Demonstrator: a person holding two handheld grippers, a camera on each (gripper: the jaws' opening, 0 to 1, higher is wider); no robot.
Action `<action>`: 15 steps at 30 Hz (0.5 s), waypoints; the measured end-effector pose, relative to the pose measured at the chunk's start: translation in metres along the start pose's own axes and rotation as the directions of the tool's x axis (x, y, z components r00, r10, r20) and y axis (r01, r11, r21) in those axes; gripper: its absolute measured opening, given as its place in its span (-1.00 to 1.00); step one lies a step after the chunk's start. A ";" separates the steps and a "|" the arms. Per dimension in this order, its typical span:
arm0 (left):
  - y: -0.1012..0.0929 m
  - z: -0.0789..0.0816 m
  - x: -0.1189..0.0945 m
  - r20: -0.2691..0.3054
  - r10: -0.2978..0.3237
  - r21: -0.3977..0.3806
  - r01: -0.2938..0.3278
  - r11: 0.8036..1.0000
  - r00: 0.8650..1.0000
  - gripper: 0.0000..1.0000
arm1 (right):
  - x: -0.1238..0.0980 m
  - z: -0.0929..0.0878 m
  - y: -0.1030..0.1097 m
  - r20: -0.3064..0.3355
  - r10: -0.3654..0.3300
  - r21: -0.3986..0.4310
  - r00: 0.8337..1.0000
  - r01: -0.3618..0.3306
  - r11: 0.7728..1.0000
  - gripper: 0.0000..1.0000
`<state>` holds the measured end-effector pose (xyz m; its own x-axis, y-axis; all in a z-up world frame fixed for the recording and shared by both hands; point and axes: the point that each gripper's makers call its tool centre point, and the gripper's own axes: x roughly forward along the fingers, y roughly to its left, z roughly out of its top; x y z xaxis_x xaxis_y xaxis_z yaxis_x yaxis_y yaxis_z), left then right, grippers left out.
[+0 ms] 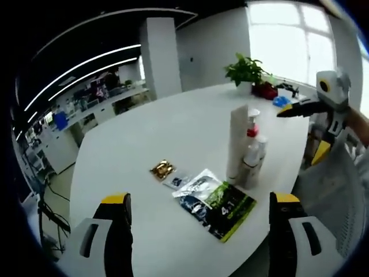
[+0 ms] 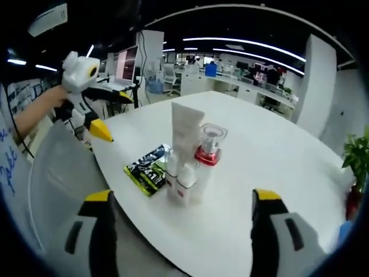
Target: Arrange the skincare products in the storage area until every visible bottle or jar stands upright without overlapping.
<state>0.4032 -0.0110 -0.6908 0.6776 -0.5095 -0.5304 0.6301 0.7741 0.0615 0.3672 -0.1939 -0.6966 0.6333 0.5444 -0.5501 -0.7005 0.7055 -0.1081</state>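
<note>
Near the edge of the white table a group of skincare products stands upright and close together: a tall white tube, a pump bottle with a red collar and two small white bottles. Beside them lie flat sachets: a gold one, a silvery one and a dark green one. The right gripper view shows the tube, the red-collared bottle, the small bottles and the green sachet. My left gripper and right gripper hang open off the table edge, holding nothing.
A potted plant, a red pot and a blue item sit at the table's far end. A grey mesh chair back stands against the table edge by the products. Desks and monitors lie beyond.
</note>
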 end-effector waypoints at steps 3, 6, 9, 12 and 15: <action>0.006 -0.004 0.004 -0.019 -0.009 -0.020 0.008 1.000 1.000 0.94 | 0.001 0.001 -0.001 0.001 -0.008 0.016 1.000 0.008 1.000 0.99; 0.016 -0.007 0.009 -0.039 -0.017 -0.028 0.016 0.999 0.999 0.94 | 0.002 0.005 -0.003 0.008 -0.015 0.030 1.000 0.014 0.999 0.98; 0.021 -0.004 0.016 -0.027 -0.050 -0.025 0.050 0.998 0.998 0.94 | 0.004 0.007 -0.004 0.004 -0.019 0.037 1.000 0.019 0.999 0.98; 0.021 -0.001 0.023 -0.028 -0.070 -0.021 0.069 0.997 0.997 0.94 | 0.005 0.005 -0.007 -0.009 -0.033 0.046 0.999 0.033 0.998 0.99; 0.025 0.000 0.032 -0.032 -0.090 -0.008 0.090 0.996 0.995 0.94 | 0.006 0.006 -0.010 0.004 -0.049 0.037 0.999 0.049 0.998 0.97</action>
<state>0.4408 -0.0085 -0.7064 0.6055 -0.5645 -0.5609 0.6854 0.7281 0.0071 0.3799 -0.1949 -0.6941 0.6683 0.5108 -0.5408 -0.6560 0.7475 -0.1047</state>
